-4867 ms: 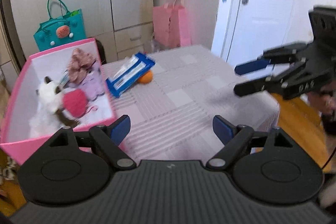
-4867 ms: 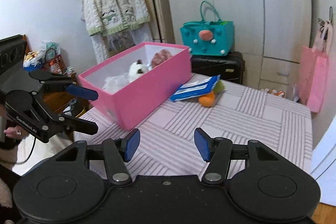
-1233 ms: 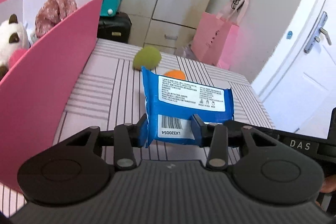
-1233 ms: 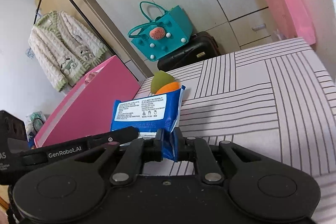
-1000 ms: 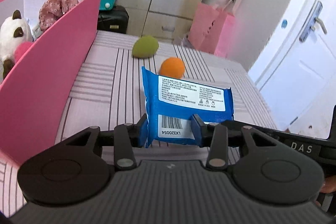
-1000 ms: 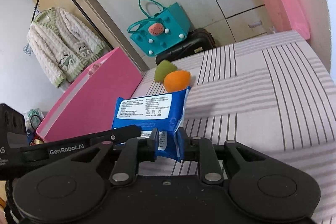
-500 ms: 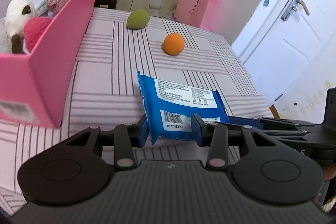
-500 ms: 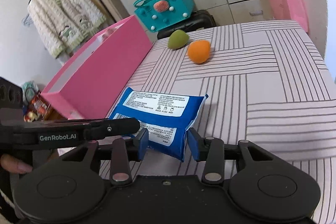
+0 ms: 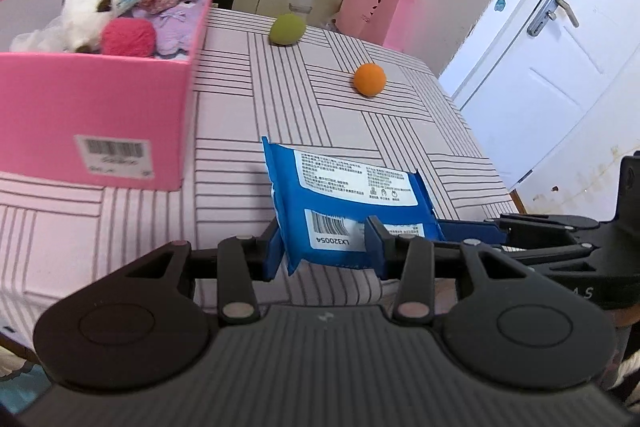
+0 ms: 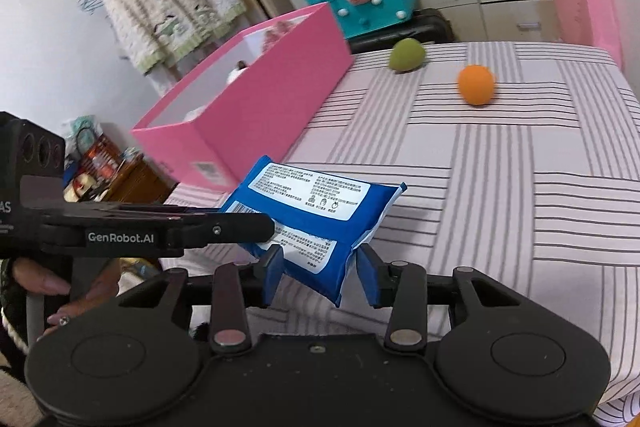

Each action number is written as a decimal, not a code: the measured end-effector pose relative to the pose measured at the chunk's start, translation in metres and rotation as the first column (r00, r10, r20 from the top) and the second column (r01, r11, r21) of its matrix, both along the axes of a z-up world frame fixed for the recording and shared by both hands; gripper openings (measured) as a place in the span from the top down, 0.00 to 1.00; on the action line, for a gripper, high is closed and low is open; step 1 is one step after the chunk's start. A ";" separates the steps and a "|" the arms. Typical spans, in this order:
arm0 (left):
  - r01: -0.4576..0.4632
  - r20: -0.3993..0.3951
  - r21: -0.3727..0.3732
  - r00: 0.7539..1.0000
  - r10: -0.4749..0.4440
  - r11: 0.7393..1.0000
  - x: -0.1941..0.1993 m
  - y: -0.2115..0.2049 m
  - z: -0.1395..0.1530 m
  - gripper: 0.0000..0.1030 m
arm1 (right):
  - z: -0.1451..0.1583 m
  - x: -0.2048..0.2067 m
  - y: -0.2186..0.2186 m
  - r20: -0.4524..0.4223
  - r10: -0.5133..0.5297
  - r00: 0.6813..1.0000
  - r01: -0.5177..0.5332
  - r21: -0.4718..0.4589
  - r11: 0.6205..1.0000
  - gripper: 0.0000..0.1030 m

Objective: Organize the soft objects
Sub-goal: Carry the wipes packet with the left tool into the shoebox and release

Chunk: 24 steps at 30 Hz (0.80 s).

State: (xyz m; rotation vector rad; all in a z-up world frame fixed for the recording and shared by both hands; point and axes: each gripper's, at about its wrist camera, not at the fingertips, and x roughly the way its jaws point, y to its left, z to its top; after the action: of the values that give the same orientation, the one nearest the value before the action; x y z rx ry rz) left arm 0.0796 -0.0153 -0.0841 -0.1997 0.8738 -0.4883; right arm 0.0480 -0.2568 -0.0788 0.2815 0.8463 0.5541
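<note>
Right tool [image 10: 318,273] loosened off blue wipes pack [image 9: 352,203], left tool [image 9: 324,253] clamped, box contents half-hidden

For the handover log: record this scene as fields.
held: blue pack, above the table
left claw: shut on the pack
right claw: open, pack corner between its pads
box: pink, holds plush toys
loose on table: green ball, orange ball
</note>
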 end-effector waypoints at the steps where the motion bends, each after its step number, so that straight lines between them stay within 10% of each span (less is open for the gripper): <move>1: -0.001 0.000 -0.007 1.000 0.001 1.000 -0.002 0.004 0.001 0.61 | 0.002 -0.002 0.003 0.001 0.013 1.000 -0.013 -0.003 1.000 0.54; 12: -0.053 -0.068 -0.040 0.996 0.050 0.998 -0.026 0.067 0.014 0.61 | 0.024 -0.011 0.049 0.001 0.185 0.983 -0.185 -0.009 0.983 0.54; 24: -0.047 0.042 0.046 0.998 0.045 0.998 -0.038 0.117 0.065 0.61 | 0.068 -0.004 0.107 0.077 0.296 0.952 -0.293 -0.052 0.955 0.54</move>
State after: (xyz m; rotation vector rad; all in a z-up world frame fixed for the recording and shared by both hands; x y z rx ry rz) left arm 0.0412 0.1016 -0.0194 -0.1662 0.8381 -0.4273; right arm 0.0437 -0.1494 -0.0108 0.0930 0.8220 0.8213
